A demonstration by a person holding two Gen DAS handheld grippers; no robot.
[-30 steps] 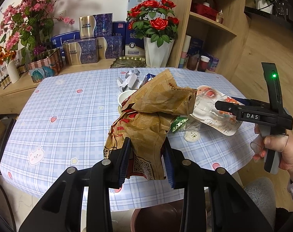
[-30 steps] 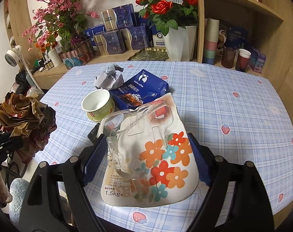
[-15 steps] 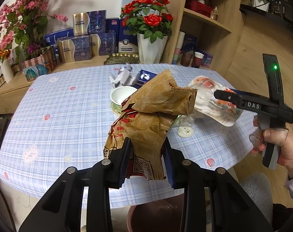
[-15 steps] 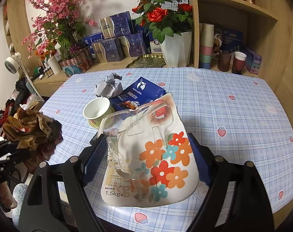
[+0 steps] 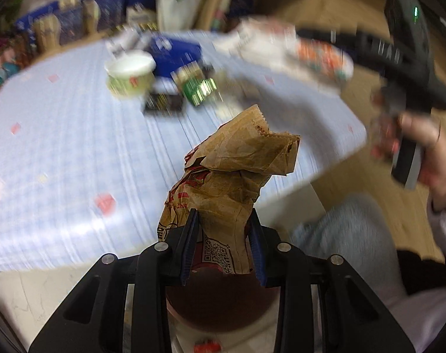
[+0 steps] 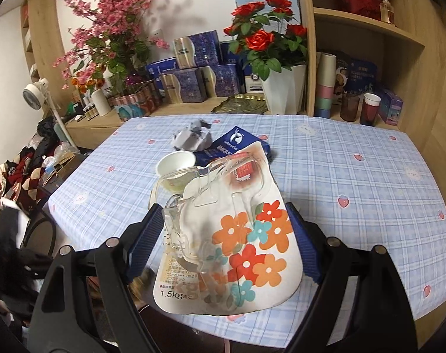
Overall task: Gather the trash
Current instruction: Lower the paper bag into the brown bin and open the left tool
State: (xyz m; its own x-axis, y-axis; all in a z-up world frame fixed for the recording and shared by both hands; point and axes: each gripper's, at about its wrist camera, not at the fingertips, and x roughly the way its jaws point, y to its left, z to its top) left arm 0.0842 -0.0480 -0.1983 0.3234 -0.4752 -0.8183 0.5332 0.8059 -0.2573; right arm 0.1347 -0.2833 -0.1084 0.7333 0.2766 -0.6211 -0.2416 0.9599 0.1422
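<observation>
Crumpled matt brown paper bag (image 5: 237, 170), printed red; glossy card pack (image 6: 240, 253) with a clear plastic blister and flower print; smooth checked cloth on the table (image 6: 355, 182); matt paper cup (image 6: 175, 163); crumpled grey paper (image 6: 192, 138); glossy blue box (image 6: 237, 144); pale wood shelves (image 6: 405, 58).

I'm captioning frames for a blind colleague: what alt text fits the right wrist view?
The right gripper clamps a flowered blister pack above a checked tablecloth. Behind it on the table sit a paper cup, a blue box and crumpled paper.
</observation>
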